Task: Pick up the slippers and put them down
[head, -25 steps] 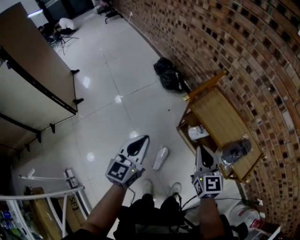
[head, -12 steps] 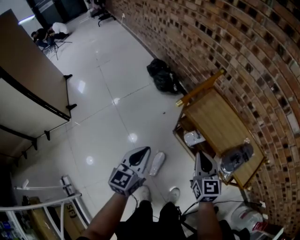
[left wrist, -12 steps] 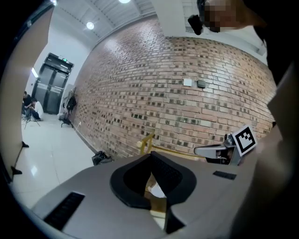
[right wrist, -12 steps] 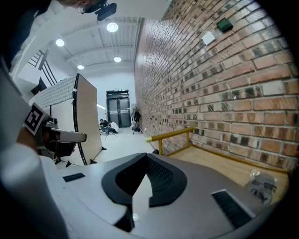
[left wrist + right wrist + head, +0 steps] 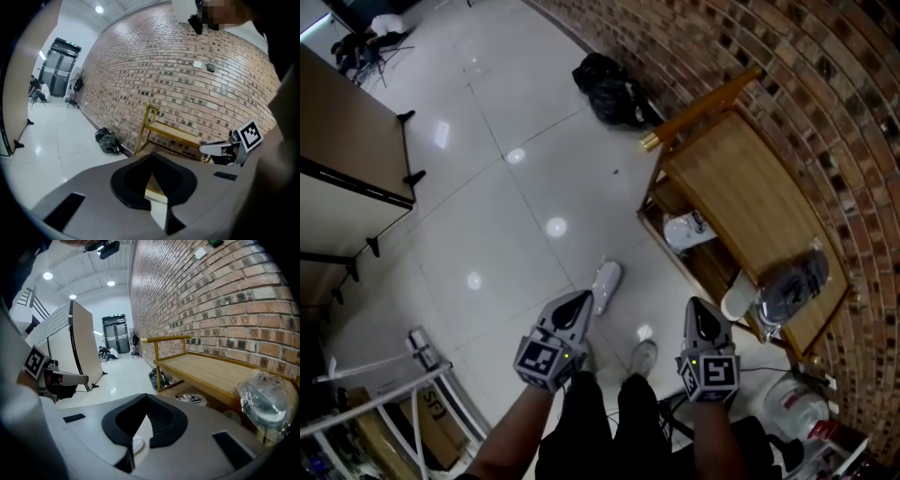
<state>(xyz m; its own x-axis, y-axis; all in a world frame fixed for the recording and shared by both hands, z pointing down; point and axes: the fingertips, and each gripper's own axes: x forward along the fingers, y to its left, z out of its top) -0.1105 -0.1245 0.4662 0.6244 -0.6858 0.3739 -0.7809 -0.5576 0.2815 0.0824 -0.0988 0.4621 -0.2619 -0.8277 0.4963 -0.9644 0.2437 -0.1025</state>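
One white slipper (image 5: 606, 286) lies on the pale tiled floor, just beyond the tip of my left gripper (image 5: 583, 297). Another white slipper (image 5: 687, 232) with dark print rests on the lower shelf of the wooden rack (image 5: 741, 192); the right gripper view shows that slipper (image 5: 191, 399) too. My left gripper (image 5: 151, 158) is shut and holds nothing. To the right, my right gripper (image 5: 695, 303) hangs near the rack's front corner. The right gripper (image 5: 146, 397) is also shut and empty. Neither touches a slipper.
A clear plastic bag (image 5: 792, 284) sits on the rack's top near its end. Black bags (image 5: 609, 86) lie by the brick wall (image 5: 825, 84). The person's own shoes (image 5: 643, 355) stand below the grippers. A partition board (image 5: 342, 141) is at the left.
Both grippers have come down toward the floor, staying shut. The floor, rack and slipper now appear larger and nearer. The slippers have not moved.
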